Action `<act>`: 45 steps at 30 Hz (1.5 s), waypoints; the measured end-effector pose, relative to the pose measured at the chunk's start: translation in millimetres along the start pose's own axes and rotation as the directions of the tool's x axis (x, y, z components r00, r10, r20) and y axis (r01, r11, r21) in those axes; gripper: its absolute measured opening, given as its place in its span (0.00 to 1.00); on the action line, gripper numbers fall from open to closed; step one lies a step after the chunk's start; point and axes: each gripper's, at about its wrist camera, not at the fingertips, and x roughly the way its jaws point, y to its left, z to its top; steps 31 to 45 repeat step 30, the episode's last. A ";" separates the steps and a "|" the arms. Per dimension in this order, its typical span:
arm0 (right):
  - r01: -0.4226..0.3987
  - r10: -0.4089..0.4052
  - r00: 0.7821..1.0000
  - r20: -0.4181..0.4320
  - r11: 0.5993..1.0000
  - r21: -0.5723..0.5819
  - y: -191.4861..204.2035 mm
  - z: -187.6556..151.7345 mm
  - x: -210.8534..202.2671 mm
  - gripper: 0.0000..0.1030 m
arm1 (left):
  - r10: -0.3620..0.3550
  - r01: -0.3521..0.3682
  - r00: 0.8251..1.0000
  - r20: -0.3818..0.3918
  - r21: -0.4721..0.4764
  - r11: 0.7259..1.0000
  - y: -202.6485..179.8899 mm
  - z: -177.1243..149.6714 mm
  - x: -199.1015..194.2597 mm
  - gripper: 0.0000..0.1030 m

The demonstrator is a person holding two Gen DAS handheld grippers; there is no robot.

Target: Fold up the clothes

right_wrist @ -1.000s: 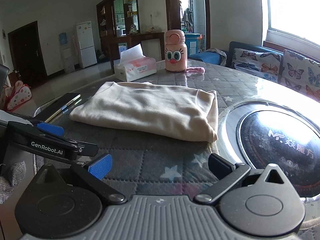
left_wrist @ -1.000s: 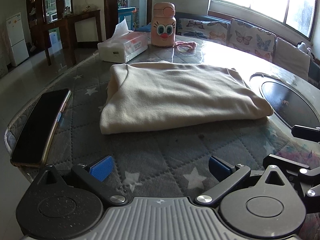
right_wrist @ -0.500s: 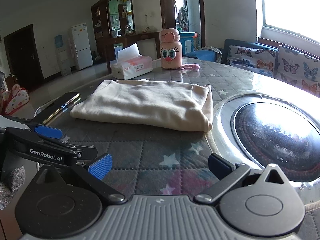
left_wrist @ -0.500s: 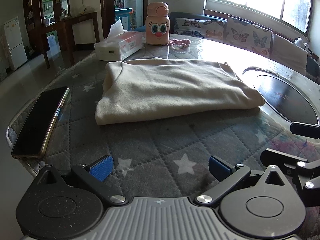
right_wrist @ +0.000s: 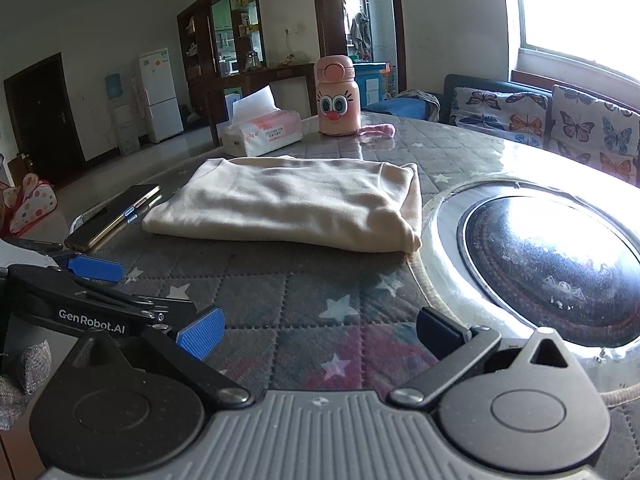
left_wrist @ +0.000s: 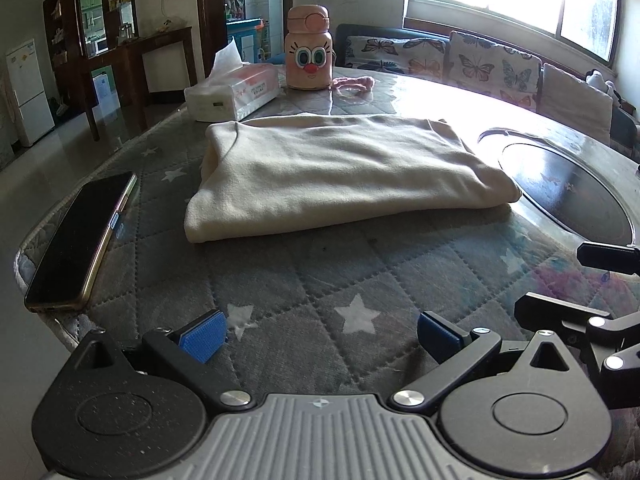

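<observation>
While a white tissue box (left_wrist: 231,95) stands at the far side of the round table (left_wrist: 280,280) with one sheet poking up from its slot, a pink cartoon-faced bottle (left_wrist: 308,50) sits capped just beside it, its contents hidden. A pink cord (left_wrist: 354,83) lies touching the bottle's base.

The left gripper (left_wrist: 320,334) hovers low over the near edge of the table, its blue-padded fingers (left_wrist: 202,335) spread wide and holding nothing. The right gripper (right_wrist: 320,334) hangs just beside it, likewise spread apart and empty, its left pad (right_wrist: 201,333) over the quilted, star-printed table cover (right_wrist: 280,300). Each gripper shows at the margin of the other's view.

The folded cream garment (left_wrist: 332,176) lies flat near the middle of the table, apart from both grippers, its folded edges stacked in a neat rectangle. In the right wrist view its right end lies just beside the rim of the dark round glass inset (right_wrist: 548,268) set into the tabletop.

A black smartphone (left_wrist: 80,240) rests face up at the table's left edge, near the garment but not touching it. Beyond the table, butterfly-print cushions (left_wrist: 488,66) line a bench under a bright window, and a white refrigerator (right_wrist: 160,96) stands by dark wooden shelving. Nothing lies between the grippers and the garment.
</observation>
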 end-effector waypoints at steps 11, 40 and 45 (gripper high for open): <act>0.001 -0.001 1.000 0.001 1.000 0.011 -2.2 -1.1 -0.7 1.00 | 0.005 -0.005 1.000 0.002 0.004 1.000 -3.1 -1.3 0.0 1.00; 0.005 -0.005 1.000 -0.007 1.000 0.012 -1.9 -2.4 2.9 1.00 | 0.004 -0.003 1.000 0.015 -0.003 1.000 -5.9 -1.2 0.4 1.00; 0.005 -0.005 1.000 -0.007 1.000 0.012 -1.9 -2.4 2.9 1.00 | 0.004 -0.003 1.000 0.015 -0.003 1.000 -5.9 -1.2 0.4 1.00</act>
